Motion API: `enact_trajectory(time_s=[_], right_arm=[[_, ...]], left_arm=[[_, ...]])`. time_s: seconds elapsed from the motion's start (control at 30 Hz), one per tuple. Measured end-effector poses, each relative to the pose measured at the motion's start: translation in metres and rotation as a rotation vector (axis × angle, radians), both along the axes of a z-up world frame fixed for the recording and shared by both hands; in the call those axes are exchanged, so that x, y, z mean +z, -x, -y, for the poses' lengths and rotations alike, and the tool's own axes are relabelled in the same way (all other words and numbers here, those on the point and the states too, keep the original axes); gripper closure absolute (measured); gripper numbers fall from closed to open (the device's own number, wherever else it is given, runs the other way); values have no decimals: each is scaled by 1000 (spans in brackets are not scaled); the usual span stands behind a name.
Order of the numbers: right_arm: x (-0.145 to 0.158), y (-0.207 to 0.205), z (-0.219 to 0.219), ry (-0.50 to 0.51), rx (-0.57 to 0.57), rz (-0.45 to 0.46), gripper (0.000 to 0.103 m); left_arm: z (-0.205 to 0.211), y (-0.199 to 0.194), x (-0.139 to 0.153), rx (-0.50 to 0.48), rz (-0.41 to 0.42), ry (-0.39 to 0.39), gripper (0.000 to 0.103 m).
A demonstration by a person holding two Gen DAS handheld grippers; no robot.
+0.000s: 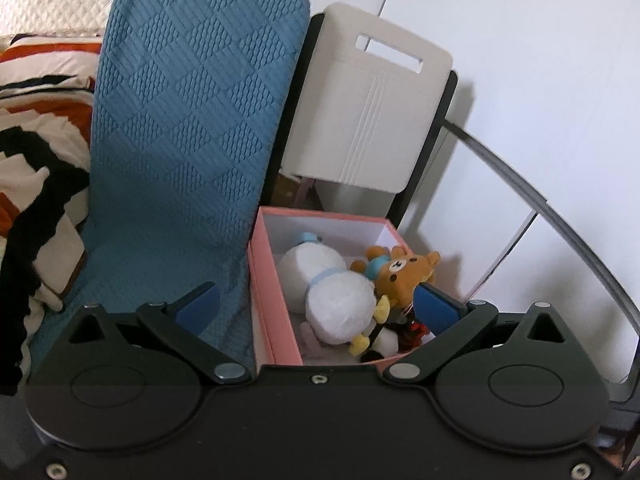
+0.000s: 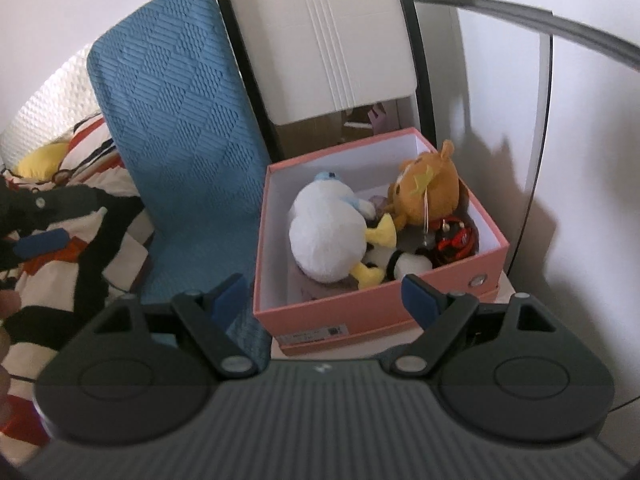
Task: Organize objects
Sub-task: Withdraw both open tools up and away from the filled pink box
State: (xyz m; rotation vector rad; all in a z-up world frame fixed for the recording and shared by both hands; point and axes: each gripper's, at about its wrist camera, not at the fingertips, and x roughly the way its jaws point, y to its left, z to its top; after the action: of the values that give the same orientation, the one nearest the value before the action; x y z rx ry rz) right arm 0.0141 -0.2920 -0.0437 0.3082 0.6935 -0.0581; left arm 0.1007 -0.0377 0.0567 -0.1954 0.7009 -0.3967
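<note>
Both jaws stand wide and empty as the left gripper (image 1: pixel 316 304) and right gripper (image 2: pixel 324 298) hang over a pink box (image 2: pixel 384 300), where a white plush duck (image 2: pixel 328 232), a brown bear (image 2: pixel 430 190) and smaller toys already lie heaped. The bear leans on the box's far rim and a careless reach could likely tip it out. Beyond, a blue cushion (image 2: pixel 180 140) and a white bin lid (image 2: pixel 340 40) stand against a pale wall, patterned bedding (image 1: pixel 36 160) alongside.
</note>
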Motion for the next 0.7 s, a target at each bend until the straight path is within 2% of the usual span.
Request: enact_trajectory(time_s=[0.7], right_arm=[[-10,-6,4,6,-24,-19,18]], left_arm=[[9,0,-17,-45,-55,-10,0]])
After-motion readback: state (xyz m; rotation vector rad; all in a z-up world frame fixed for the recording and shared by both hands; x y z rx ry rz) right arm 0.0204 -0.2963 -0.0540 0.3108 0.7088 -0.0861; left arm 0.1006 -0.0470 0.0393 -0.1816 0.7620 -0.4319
